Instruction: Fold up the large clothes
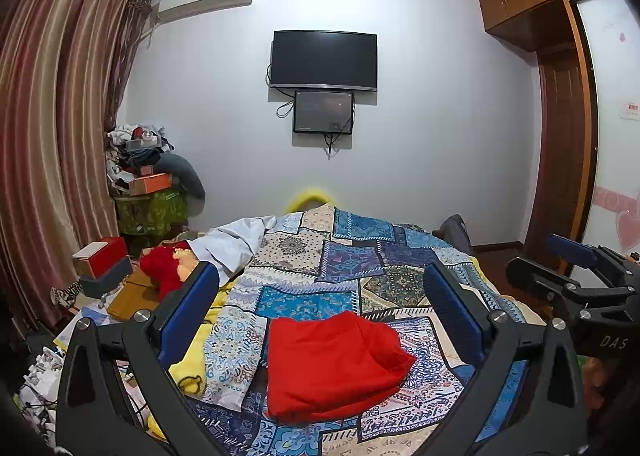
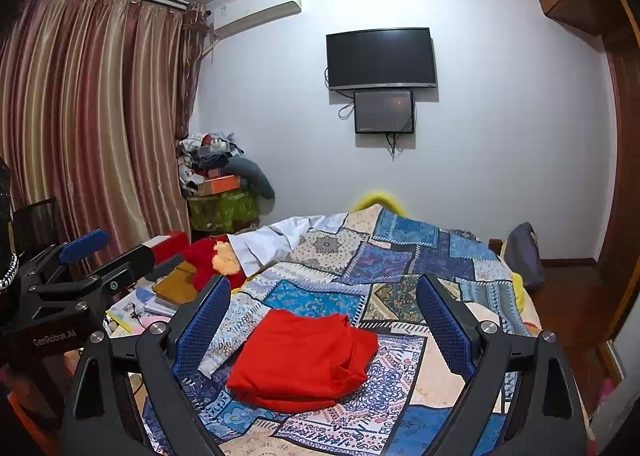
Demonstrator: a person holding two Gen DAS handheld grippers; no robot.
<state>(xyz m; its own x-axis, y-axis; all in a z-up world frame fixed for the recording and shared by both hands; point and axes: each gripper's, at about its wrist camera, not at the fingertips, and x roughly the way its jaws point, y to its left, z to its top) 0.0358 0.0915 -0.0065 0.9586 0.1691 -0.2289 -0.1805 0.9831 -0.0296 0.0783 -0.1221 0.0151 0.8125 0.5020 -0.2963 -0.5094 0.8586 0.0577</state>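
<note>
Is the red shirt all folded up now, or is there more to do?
Looks done: the red garment lies on the quilt as a folded bundle, though one edge looks a bit lumpy. In hand: nothing. The left gripper and right gripper are both open, with the garment lying free of their pads. Left: perhaps smoothing that lumpy edge. A white cloth lies crumpled farther back and may be next.

The yellow shape at twelve o'clock behind the patchwork quilt is blurred and mostly hidden. The wardrobe at three o'clock is cut by the frame edge. The corner pile is too small to sort out.
</note>
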